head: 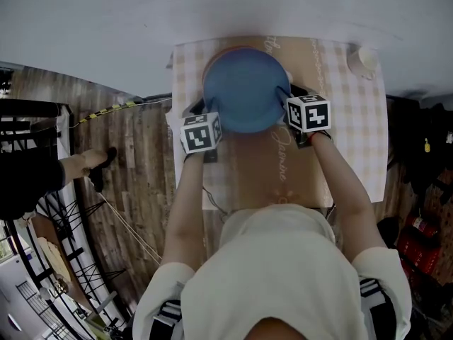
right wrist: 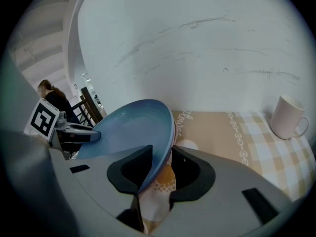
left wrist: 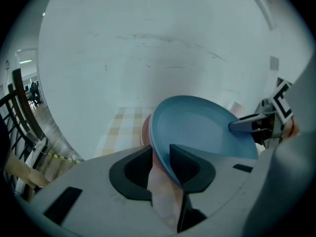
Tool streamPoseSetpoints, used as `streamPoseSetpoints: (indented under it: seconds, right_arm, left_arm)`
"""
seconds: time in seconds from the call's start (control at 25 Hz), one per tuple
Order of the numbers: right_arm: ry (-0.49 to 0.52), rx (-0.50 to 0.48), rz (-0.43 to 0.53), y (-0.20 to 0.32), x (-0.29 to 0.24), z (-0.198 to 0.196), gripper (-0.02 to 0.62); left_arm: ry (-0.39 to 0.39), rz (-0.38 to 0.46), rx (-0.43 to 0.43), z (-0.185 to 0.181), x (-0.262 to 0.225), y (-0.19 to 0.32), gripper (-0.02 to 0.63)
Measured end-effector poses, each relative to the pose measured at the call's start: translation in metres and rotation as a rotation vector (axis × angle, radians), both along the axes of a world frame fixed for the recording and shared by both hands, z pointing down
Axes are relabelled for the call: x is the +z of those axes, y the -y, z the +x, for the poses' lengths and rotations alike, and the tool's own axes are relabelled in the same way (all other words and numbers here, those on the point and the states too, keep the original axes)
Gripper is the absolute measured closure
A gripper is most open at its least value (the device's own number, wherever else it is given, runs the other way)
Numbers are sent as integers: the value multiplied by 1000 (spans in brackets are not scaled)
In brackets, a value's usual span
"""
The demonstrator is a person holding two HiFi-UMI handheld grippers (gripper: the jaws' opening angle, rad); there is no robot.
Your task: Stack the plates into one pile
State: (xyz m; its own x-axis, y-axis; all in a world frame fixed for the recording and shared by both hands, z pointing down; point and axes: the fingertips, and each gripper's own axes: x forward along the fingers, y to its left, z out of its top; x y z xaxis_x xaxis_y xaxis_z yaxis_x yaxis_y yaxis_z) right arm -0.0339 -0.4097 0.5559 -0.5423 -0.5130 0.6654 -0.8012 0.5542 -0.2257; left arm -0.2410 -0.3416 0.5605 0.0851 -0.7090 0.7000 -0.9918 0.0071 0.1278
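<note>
My head camera looked steeply down over my arms at the table (head: 364, 133). The cameras on my left gripper (left wrist: 160, 163) and right gripper (right wrist: 161, 166) sat close behind the jaws, angled inward across the blue plate (head: 244, 91), which all three views shared.

White mug (right wrist: 289, 116), checked tablecloth (head: 364, 133), wooden floor (head: 134, 168), perhaps a chair (head: 28, 109)

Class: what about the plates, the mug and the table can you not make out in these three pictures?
1. Pile under the blue plate: in every view the plate covers all but a pink rim, so it cannot be counted.
2. Whether the blue plate rests on the pile: no view shows its underside.
3. What the mug holds: side-on in the right gripper view, too small in the head view.
4. Near edge of the table: head view, behind the person's torso.
</note>
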Motion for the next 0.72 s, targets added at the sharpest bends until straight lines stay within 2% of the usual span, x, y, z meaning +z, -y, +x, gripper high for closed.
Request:
streamPoseSetpoints:
  seconds: [0.72]
  right_arm:
    - [-121, 24, 6, 32, 20, -24, 476]
  left_arm:
    - [49, -4, 51, -26, 21, 38, 492]
